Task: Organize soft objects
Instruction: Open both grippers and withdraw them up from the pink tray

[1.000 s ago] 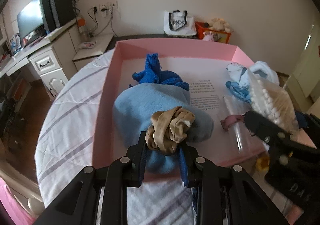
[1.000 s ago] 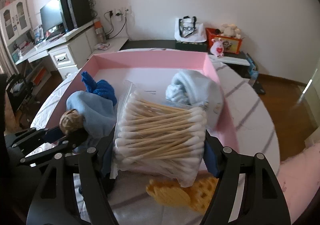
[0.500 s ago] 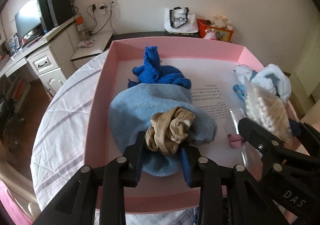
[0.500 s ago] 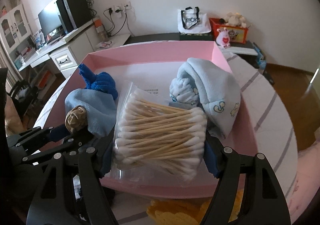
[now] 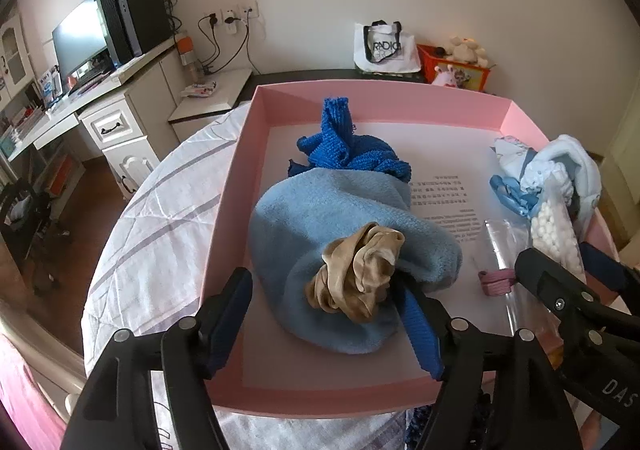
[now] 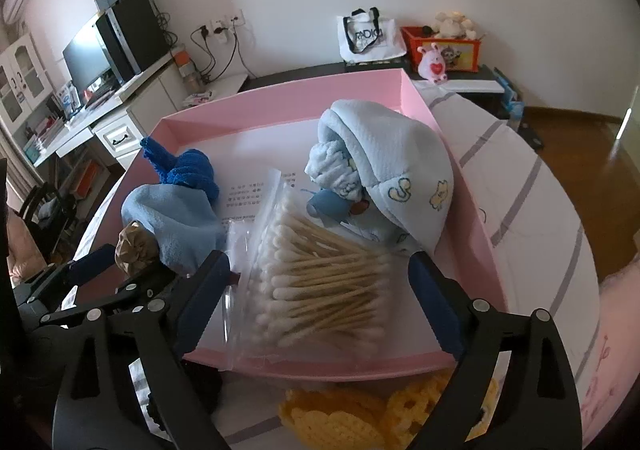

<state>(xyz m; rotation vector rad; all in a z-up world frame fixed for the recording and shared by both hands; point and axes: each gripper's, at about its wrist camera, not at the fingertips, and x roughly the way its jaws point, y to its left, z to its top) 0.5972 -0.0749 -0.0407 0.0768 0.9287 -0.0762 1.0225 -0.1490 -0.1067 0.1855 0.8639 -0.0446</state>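
Both jaws just opened: left hand-held gripper (image 5: 326, 324) released scrunchie (image 5: 356, 272) onto towel (image 5: 340, 217); right hand-held gripper (image 6: 316, 298) dropped cotton swabs (image 6: 320, 274) in pink box (image 6: 472, 217).

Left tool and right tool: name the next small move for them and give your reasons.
Probably lift both clear of the pink box. The left tool, whose jaws have just been opening, stands wide around the tan scrunchie, which rests on the light blue cloth. The right tool has likewise opened around the cotton swab bag, which now lies on the box floor.
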